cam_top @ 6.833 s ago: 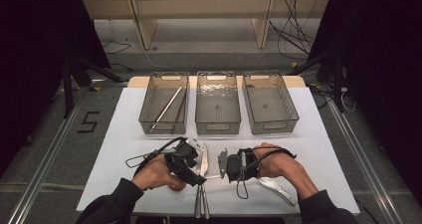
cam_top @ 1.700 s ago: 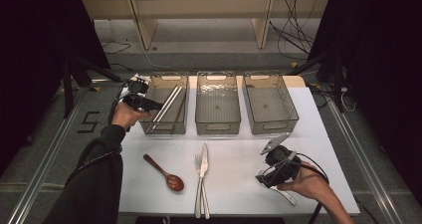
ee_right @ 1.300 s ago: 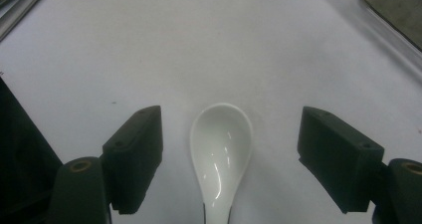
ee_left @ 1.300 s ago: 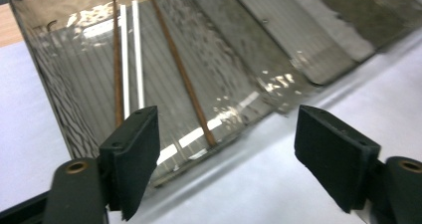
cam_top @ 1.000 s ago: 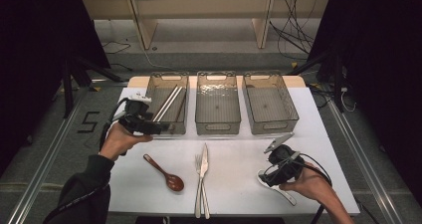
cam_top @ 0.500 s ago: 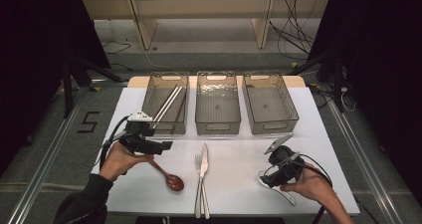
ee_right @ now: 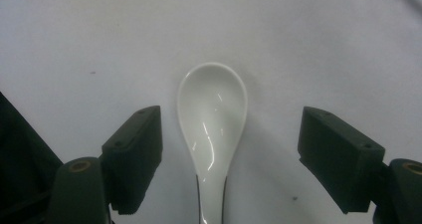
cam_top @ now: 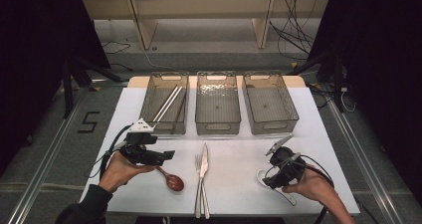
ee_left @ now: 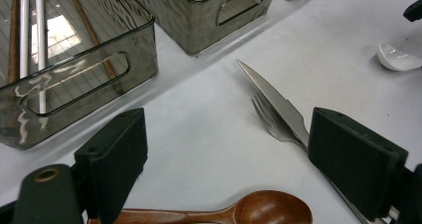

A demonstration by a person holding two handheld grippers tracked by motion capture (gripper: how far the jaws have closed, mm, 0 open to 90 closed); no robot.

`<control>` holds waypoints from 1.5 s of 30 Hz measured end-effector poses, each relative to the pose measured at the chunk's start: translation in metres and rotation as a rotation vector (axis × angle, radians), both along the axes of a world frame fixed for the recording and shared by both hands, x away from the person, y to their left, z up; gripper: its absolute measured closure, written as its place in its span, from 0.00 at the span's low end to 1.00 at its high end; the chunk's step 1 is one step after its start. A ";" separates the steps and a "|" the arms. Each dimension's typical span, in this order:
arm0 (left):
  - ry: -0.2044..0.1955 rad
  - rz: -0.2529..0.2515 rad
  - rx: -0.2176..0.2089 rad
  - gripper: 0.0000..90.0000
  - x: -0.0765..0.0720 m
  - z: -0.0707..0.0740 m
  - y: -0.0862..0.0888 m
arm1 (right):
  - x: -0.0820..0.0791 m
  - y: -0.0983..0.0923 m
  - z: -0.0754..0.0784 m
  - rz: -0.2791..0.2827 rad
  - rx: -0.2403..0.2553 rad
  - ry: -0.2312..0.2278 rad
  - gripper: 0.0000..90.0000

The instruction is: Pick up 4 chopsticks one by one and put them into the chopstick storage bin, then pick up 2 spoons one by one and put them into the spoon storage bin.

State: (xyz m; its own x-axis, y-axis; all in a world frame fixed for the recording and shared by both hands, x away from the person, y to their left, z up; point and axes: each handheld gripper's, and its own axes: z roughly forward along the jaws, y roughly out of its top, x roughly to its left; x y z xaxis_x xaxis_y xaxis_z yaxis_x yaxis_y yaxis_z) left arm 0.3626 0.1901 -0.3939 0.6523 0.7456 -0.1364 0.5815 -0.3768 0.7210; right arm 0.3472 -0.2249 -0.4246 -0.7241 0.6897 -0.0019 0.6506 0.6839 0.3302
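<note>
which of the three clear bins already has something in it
The left bin, nearest the left gripper, holds long sticks that look like chopsticks. The middle bin and right bin are empty.

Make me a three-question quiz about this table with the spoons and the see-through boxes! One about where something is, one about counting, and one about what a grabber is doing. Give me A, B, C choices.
1. Where do the chopsticks lie?
A. in the left bin
B. in the middle bin
C. on the white table beside the knife

2. How many clear bins stand in the row?
A. two
B. three
C. five

3. How do the right gripper's jaws stand around the white spoon?
A. open, one on each side of it, not pressing
C. lifting it off the table
B. clamped on its bowl

Answers:
1. A: the high view shows them slanting inside the left bin.
2. B: left, middle bin and right bin stand side by side.
3. A: in the right gripper view the right gripper has gaps on both sides of the white spoon, which lies on the table.
</note>
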 end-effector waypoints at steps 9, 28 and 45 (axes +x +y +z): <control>-0.010 -0.011 0.014 0.17 -0.009 -0.007 -0.001 | -0.003 -0.002 -0.004 -0.007 -0.025 0.034 0.30; -0.029 -0.009 0.020 0.17 -0.017 -0.011 0.003 | -0.012 -0.010 -0.014 -0.021 -0.051 0.086 0.32; -0.040 -0.003 0.010 0.17 -0.024 -0.015 0.006 | -0.016 -0.012 -0.024 -0.016 -0.104 0.132 0.58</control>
